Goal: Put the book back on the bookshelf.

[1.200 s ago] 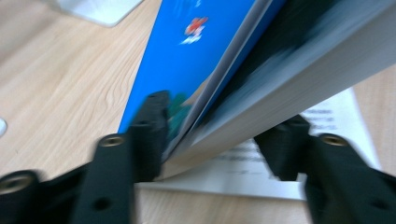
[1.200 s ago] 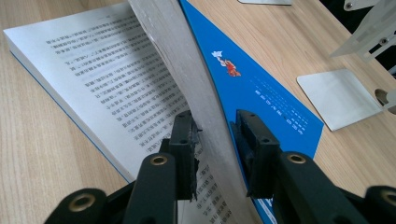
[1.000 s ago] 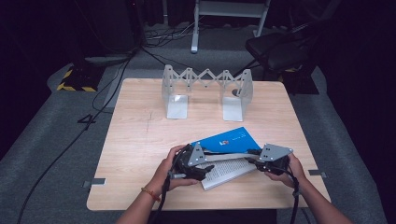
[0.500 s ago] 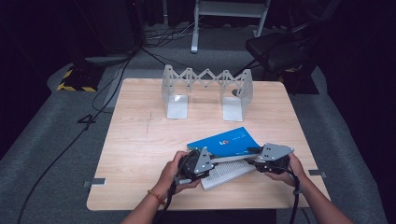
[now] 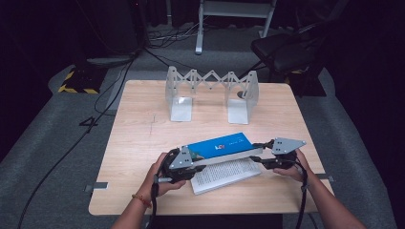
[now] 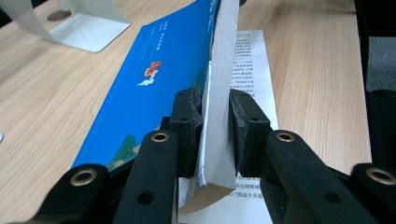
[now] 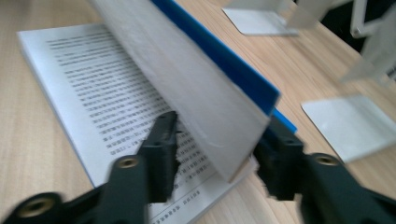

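Book [image 5: 220, 146]: left tongs [image 6: 212, 135] pinch pages; right tongs [image 7: 217, 140] closing, grip blurred.

left tongs [image 5: 191, 160] clamped tight, right tongs [image 5: 258, 151] closing, both hands low.

left claw [image 5: 191, 160]: clamped on blue book [image 5: 220, 145] | book half: lifted | right claw [image 5: 261, 151]: jaws closing around it
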The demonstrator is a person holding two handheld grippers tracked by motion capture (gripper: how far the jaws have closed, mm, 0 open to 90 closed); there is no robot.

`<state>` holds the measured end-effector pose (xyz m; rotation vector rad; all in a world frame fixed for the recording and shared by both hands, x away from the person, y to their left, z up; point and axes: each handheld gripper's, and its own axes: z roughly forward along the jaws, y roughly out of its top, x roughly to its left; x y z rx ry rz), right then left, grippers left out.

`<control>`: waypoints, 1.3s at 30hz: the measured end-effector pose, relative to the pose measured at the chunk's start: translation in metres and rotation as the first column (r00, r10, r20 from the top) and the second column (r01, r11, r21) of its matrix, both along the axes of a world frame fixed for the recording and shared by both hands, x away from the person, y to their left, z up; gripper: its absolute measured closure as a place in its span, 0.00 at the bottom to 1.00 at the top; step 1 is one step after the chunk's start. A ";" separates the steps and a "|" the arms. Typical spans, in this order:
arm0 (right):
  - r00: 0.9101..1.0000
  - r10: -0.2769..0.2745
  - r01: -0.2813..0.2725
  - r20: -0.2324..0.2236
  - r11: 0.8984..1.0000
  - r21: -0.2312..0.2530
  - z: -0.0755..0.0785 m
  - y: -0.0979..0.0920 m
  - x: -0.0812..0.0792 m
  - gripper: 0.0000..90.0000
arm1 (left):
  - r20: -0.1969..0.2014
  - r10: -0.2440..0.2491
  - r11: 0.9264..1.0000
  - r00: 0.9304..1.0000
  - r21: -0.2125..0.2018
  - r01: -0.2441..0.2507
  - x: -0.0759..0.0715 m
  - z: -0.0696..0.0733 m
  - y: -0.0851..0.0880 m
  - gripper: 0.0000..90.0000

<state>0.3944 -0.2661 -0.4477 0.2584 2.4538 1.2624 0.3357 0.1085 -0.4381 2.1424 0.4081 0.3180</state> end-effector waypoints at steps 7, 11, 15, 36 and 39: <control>0.997 0.069 -0.068 0.022 0.997 -0.039 0.006 0.011 -0.005 0.70 | -0.035 0.021 0.998 0.999 0.057 -0.019 -0.002 0.005 0.012 0.77; 0.996 0.080 -0.077 0.040 0.995 -0.066 0.008 0.017 -0.011 0.71 | -0.056 0.050 0.995 0.997 0.089 -0.045 -0.013 0.011 0.005 0.51; 0.995 0.085 -0.081 0.049 0.994 -0.078 0.010 0.020 -0.015 0.72 | -0.048 0.118 0.989 0.992 0.095 -0.113 -0.023 0.014 -0.008 0.43; 0.994 0.090 -0.083 0.059 0.990 -0.112 0.021 0.051 -0.043 0.74 | 0.076 0.243 0.940 0.967 0.226 -0.254 -0.032 -0.009 -0.039 0.72; 0.989 0.119 -0.112 0.083 0.990 -0.085 0.021 0.052 -0.041 0.67 | 0.056 0.198 0.956 0.979 0.211 -0.206 -0.027 -0.011 -0.030 0.75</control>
